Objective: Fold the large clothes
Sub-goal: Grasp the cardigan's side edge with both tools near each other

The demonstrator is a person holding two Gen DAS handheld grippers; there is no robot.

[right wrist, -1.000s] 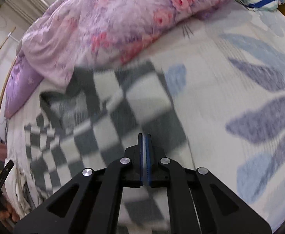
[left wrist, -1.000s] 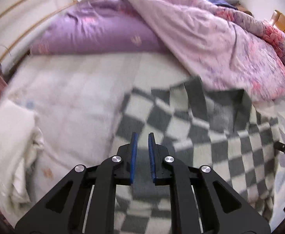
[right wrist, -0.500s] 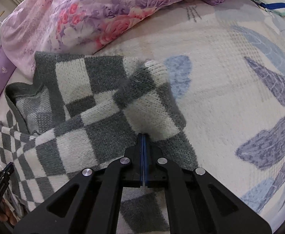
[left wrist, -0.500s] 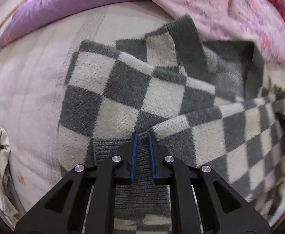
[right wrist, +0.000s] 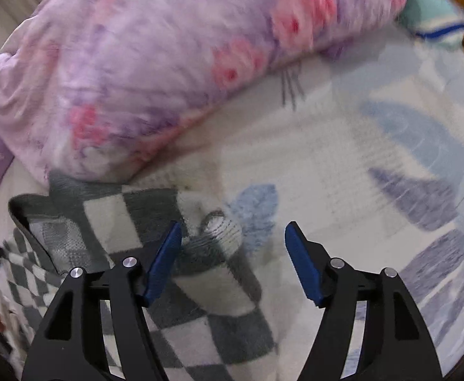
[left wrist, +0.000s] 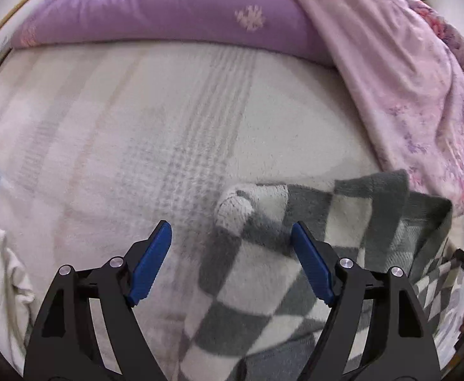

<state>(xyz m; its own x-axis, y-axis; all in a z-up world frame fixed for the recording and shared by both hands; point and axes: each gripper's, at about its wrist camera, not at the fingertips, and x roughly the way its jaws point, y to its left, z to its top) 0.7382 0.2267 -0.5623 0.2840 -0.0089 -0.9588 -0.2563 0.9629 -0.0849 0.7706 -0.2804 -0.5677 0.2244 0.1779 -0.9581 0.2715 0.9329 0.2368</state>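
the grey-and-white checkered sweater (left wrist: pixel 263 282) lies on the bed (left wrist: pixel 143 133), its far edge touching the pink floral quilt (right wrist: pixel 155 73). the left gripper (left wrist: pixel 231 241) hovers over the sweater's left corner, the right gripper (right wrist: pixel 232 238) over its right corner; both sets of jaws have just been opening and now stand wide, pads gripping nothing. a purple pillow (left wrist: pixel 155 9) lies beyond.
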